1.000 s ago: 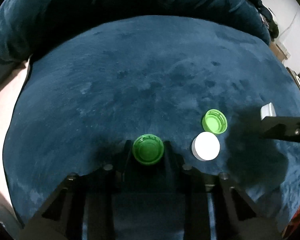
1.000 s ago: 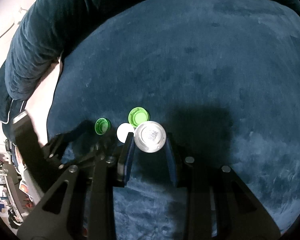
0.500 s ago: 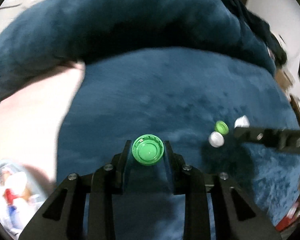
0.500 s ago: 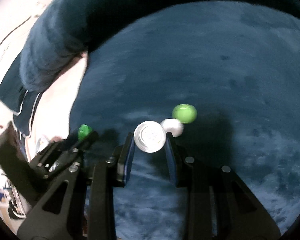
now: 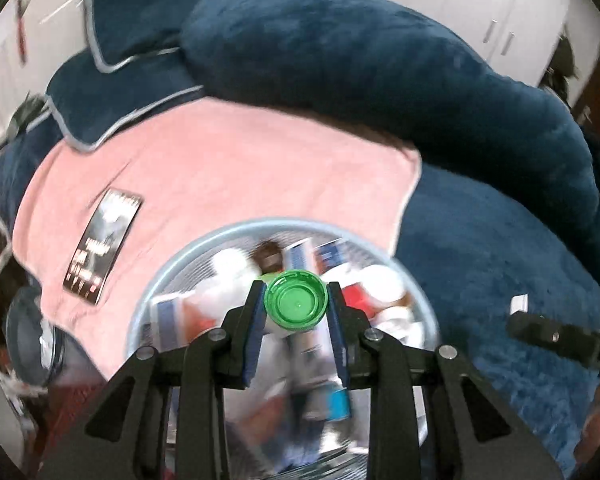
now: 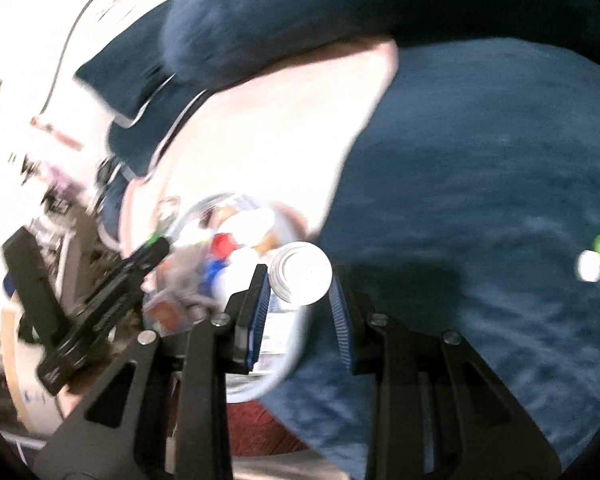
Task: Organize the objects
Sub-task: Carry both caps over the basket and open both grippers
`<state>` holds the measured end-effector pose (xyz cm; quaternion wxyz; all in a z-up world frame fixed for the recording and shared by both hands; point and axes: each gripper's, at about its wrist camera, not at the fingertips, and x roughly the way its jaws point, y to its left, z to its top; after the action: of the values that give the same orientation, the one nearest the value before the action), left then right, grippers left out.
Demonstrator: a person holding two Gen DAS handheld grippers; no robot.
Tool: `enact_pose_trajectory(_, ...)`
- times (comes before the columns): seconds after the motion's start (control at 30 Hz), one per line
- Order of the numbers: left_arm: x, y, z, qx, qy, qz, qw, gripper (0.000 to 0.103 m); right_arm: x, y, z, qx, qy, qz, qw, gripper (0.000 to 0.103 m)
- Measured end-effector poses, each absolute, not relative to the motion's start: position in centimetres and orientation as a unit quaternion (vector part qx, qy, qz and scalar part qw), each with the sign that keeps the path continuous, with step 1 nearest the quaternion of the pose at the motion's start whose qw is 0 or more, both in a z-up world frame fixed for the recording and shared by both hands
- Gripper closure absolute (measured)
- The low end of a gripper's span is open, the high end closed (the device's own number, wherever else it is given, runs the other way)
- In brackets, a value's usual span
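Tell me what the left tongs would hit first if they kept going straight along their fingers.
Probably the jumble of packets inside the round basket. The left tongs, shut on a green cap, point down into it. Blur hides which packet, and depth is unclear.

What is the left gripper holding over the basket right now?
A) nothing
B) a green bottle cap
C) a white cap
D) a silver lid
B: in the left wrist view the left gripper is shut on a green bottle cap, with the light blue basket of mixed items beneath it.
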<state>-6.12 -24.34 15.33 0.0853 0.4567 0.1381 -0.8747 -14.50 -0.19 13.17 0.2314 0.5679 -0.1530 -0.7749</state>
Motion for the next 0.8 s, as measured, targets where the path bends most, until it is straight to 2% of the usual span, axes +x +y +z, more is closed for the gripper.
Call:
enact_pose_trajectory(0.3, -5.0, -24.5, 15.0, 0.470, 0.130, -0.871, 0.059, 0.073, -13.3, -9.4, 11.3, 0.606, -0.109, -0.731, 0.293, 0.071)
enact_pose_trajectory(0.37, -4.9, -24.3, 14.9, 0.483, 0.128, -0.864, 0.058, 0.065, -13.0, -10.4, 10.8, 0.618, -0.094, -0.724, 0.291, 0.069)
enact_pose_trajectory(0.43, -4.7, -24.4, 14.6, 0.490, 0.136, -0.859, 0.055, 0.033, -13.1, -10.0, 10.4, 0.629, -0.096, -0.720, 0.275, 0.064)
enact_pose_trajectory(0.5, -4.6, -24.3, 14.7, 0.489, 0.143, -0.859, 0.054, 0.018, -13.2, -9.2, 10.7, 0.625, -0.098, -0.728, 0.264, 0.060)
enact_pose_trajectory(0.57, -4.7, -24.1, 14.8, 0.487, 0.141, -0.860, 0.058, 0.013, -13.3, -7.9, 11.2, 0.617, -0.100, -0.740, 0.248, 0.045)
enact_pose_trajectory(0.6, -4.8, -23.9, 14.9, 0.486, 0.138, -0.861, 0.058, 0.008, -13.3, -7.5, 11.5, 0.614, -0.100, -0.745, 0.241, 0.041)
enact_pose_trajectory(0.63, -4.8, -23.6, 15.0, 0.484, 0.133, -0.863, 0.060, 0.003, -13.2, -6.9, 11.7, 0.610, -0.100, -0.751, 0.231, 0.032)
enact_pose_trajectory(0.67, -4.9, -23.2, 15.2, 0.482, 0.126, -0.865, 0.062, 0.002, -13.3, -6.3, 11.8, 0.606, -0.101, -0.757, 0.221, 0.022)
enact_pose_trajectory(0.73, -5.0, -22.4, 15.4, 0.481, 0.104, -0.868, 0.069, 0.001, -13.3, -5.0, 12.0, 0.603, -0.108, -0.762, 0.207, 0.012)
enact_pose_trajectory(0.8, -5.2, -21.5, 15.4, 0.481, 0.082, -0.870, 0.075, 0.001, -13.3, -4.1, 12.0, 0.605, -0.107, -0.765, 0.196, 0.009)
